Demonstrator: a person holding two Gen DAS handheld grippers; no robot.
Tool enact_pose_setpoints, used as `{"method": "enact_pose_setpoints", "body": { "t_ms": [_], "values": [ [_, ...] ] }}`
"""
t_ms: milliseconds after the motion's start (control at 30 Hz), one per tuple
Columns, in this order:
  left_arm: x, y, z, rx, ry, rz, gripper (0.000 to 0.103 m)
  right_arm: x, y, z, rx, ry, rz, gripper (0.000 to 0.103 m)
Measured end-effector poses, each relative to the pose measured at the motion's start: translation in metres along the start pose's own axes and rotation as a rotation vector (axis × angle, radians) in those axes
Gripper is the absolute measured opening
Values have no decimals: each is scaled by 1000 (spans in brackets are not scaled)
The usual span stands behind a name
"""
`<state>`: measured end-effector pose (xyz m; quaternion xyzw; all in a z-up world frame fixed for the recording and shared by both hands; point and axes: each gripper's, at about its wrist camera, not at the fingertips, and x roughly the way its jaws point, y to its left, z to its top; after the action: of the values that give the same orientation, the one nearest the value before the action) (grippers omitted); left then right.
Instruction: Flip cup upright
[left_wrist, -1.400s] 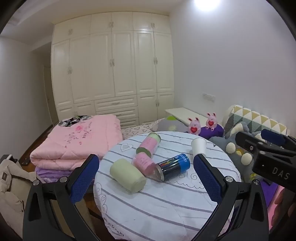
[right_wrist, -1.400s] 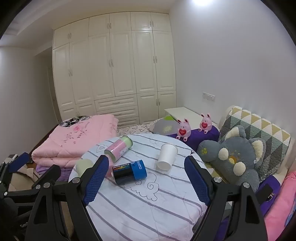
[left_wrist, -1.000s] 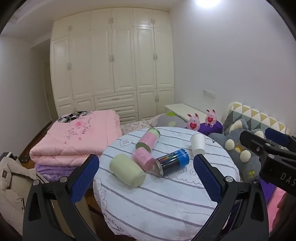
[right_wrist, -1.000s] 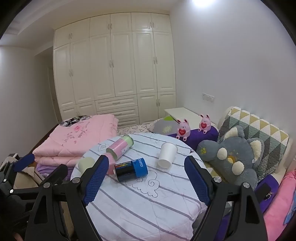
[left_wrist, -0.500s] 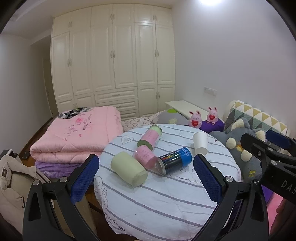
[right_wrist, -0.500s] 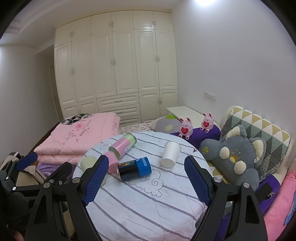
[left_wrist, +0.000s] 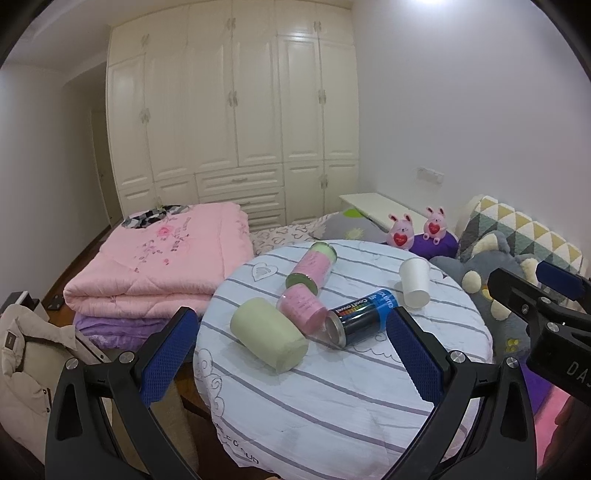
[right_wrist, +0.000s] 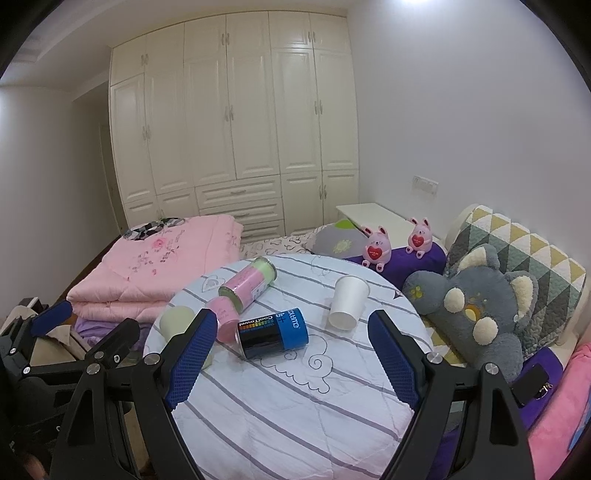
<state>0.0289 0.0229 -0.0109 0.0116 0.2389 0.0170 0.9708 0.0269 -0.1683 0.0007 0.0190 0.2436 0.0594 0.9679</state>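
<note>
A white paper cup (left_wrist: 415, 281) (right_wrist: 348, 302) stands upside down, base up, on the far right part of a round table (left_wrist: 332, 398) (right_wrist: 295, 406) covered with a striped white cloth. My left gripper (left_wrist: 291, 350) is open and empty, held above the table's near edge. My right gripper (right_wrist: 291, 358) is open and empty, held back from the cup. A pale green cup (left_wrist: 267, 334) (right_wrist: 176, 320) lies on its side at the table's left.
A blue-black can (left_wrist: 360, 316) (right_wrist: 273, 332) and two pink-green canisters (left_wrist: 312, 266) (right_wrist: 248, 282) lie on the table's middle. Folded pink quilt (left_wrist: 159, 258) on the left. Grey plush toy (right_wrist: 476, 306) and patterned cushion at the right. White wardrobe behind.
Both grippers have risen and drawn back a little, so the table sits lower in both views. Both jaws stay open. The objects on the table have not moved.
</note>
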Motion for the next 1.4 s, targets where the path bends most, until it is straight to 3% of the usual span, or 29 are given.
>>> {"method": "enact_pose_setpoints", "body": {
  "t_ms": [667, 1100, 1267, 1400],
  "values": [
    [30, 2, 6, 2, 35, -8, 103, 27, 6, 9, 9, 37, 11, 85],
    [57, 8, 15, 20, 51, -51, 103, 47, 14, 17, 27, 57, -37, 85],
    [72, 14, 19, 38, 49, -70, 103, 60, 11, 15, 115, 83, -72, 85],
    [88, 20, 23, 74, 53, -70, 103, 87, 1, 2, 325, 189, -9, 85]
  ]
}}
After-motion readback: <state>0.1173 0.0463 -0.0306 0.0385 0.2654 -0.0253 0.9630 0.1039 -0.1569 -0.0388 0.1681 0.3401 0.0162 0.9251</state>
